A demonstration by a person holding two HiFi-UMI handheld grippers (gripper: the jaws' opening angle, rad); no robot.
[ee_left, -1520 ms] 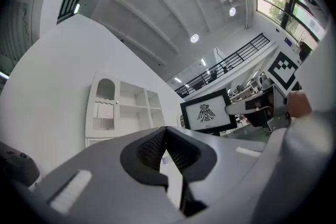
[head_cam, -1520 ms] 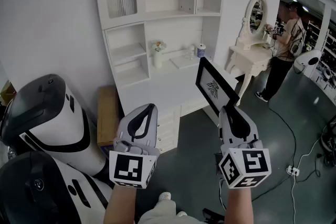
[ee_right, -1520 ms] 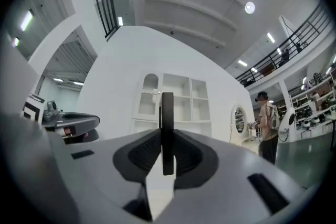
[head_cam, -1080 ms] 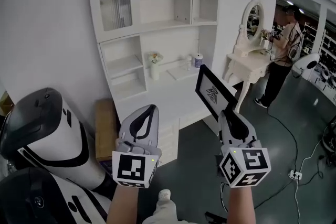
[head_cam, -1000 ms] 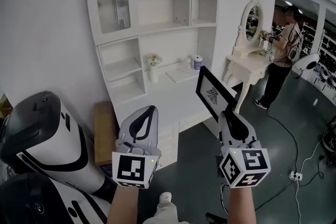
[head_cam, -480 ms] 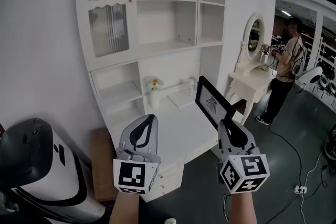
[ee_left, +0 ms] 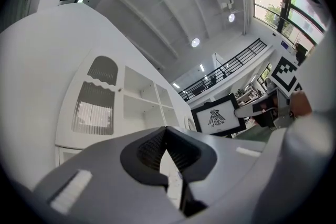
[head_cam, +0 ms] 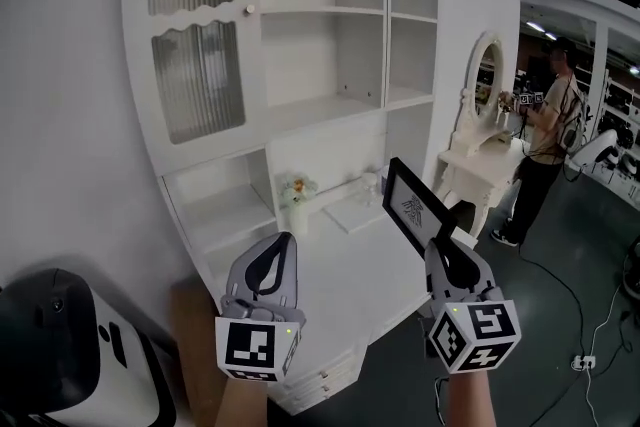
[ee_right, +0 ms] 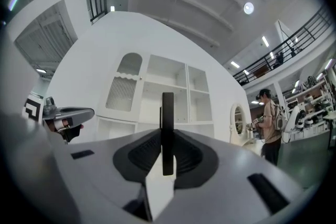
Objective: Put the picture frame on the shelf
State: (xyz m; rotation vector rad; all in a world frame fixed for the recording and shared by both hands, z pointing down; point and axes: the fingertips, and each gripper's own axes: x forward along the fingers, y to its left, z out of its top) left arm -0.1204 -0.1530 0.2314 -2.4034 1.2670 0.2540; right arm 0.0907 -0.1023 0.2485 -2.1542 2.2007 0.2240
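A black picture frame (head_cam: pixel 415 207) with a white print and a dark bird-like emblem stands up out of my right gripper (head_cam: pixel 441 251), which is shut on its lower edge. In the right gripper view the frame (ee_right: pixel 167 123) shows edge-on, pinched between the jaws. From the left gripper view the frame (ee_left: pixel 216 115) faces the camera. My left gripper (head_cam: pixel 279 248) is shut with nothing in it, level with the right one and to its left. Both hover before the white shelf unit (head_cam: pixel 330 11), over its counter (head_cam: pixel 345 265).
A small white vase of flowers (head_cam: pixel 297 196) and small items (head_cam: pixel 368 185) stand at the back of the counter. A white vanity with an oval mirror (head_cam: pixel 483 80) sits to the right, a person (head_cam: pixel 548 130) beside it. A black-and-white machine (head_cam: pixel 60 355) is at bottom left.
The shelf unit has come closer and now fills the view. Both grippers have risen over its counter with the frame still held. The black-and-white machine has slid toward the bottom left corner.
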